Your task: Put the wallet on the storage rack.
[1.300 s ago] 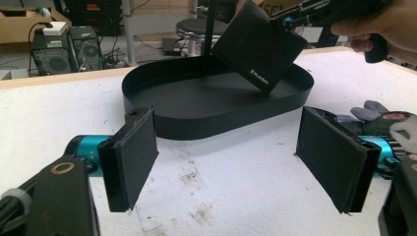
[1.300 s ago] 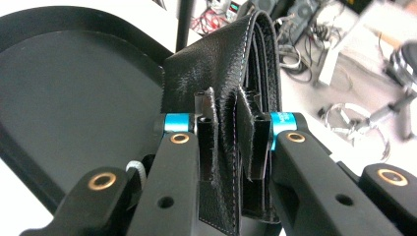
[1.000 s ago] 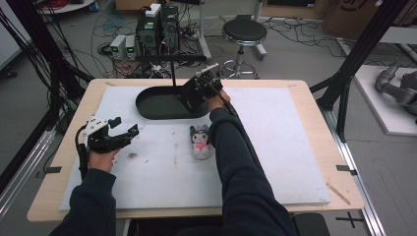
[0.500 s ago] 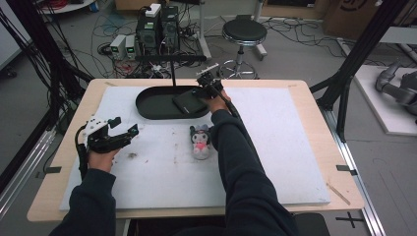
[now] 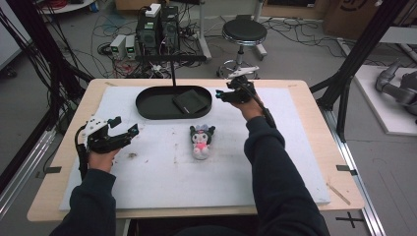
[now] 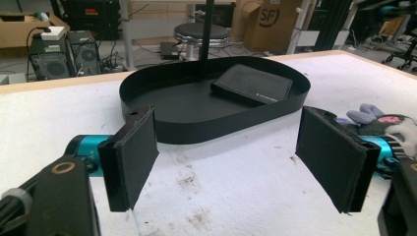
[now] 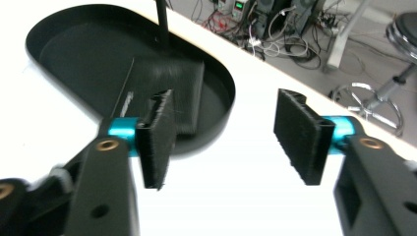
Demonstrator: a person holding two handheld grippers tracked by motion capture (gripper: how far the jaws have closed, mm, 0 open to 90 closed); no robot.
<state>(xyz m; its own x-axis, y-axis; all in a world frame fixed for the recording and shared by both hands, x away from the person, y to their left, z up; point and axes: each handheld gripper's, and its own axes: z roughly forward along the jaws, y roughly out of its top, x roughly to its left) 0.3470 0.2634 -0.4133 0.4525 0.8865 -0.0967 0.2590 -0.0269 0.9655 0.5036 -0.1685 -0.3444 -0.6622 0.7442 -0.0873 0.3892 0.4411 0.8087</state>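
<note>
High view: right gripper point(image 5: 227, 93) raised beside tray point(image 5: 147, 105), both grippers' jaws released.

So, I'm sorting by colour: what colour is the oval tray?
Black, inside and out; the oval tray shows best in the left gripper view.

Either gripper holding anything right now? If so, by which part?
Nothing is held. The left gripper and the right gripper both have their jaws open with nothing between them. The black wallet lies in the black tray.
</note>
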